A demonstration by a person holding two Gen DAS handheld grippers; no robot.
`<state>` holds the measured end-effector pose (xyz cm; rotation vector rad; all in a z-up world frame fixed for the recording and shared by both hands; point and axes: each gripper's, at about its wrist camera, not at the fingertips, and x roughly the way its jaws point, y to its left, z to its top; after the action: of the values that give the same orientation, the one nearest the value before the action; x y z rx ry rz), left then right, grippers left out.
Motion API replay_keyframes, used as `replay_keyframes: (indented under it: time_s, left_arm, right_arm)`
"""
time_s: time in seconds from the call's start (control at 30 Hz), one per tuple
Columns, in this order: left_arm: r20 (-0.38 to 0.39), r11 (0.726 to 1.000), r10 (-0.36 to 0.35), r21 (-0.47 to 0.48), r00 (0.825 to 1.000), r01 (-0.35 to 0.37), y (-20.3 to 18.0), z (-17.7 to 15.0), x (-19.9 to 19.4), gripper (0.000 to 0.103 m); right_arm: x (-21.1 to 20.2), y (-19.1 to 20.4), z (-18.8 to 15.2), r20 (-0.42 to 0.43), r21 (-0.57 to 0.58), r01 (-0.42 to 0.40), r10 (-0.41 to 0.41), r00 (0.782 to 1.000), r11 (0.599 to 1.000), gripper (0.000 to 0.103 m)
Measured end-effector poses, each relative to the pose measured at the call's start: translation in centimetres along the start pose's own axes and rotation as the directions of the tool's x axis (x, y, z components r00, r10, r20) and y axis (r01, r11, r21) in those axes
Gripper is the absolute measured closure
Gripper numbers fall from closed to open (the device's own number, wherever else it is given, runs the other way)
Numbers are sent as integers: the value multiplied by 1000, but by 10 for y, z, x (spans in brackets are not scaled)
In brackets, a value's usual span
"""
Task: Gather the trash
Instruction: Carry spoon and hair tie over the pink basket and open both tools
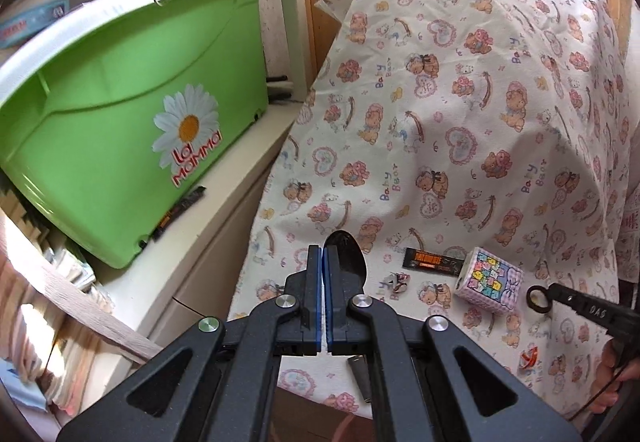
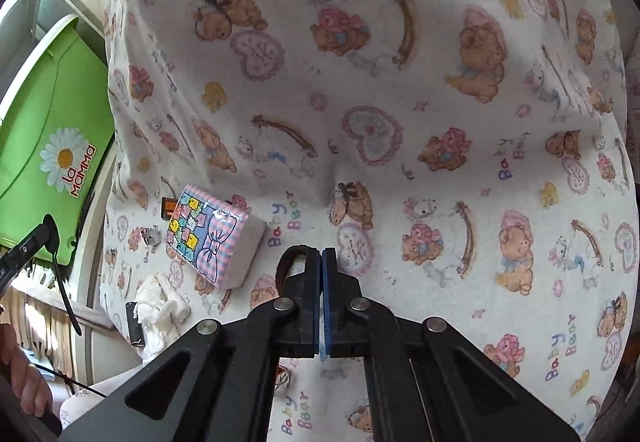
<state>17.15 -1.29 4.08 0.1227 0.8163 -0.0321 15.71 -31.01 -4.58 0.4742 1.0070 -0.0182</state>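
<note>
Bear-print cotton cloth (image 2: 400, 81) covers the surface. The right gripper (image 2: 320, 254) has its jaws pressed together, pinching a thin brown ring (image 2: 281, 266) that pokes out left of them. Lift it straight up so the cloth stays flat. The left gripper (image 1: 323, 254) is clamped on a black plastic spoon (image 1: 344, 242). A green plastic tub (image 1: 120, 121) waits up-left of those jaws.

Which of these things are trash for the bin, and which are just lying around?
Job: green bin, black spoon, brown ring, black-orange wrapper, crumpled tissue, foil scrap.
Lying about, probably: tissue pack, teddy-bear cloth.
</note>
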Motion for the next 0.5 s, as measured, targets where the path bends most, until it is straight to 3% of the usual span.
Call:
replay_keyframes:
  time_s: [0.13,0.5]
  left_arm:
    - [7,1000,12,13,1000,-12,2,-10,-11,103]
    - [-75,989,-103,-113,992,94,13,-44,-33,103]
  right_arm:
    - [-13,-1,-2,15,-12,-50,50,999,999,101]
    - [-52,29,-48,50,-148,-134,143,988,980,101]
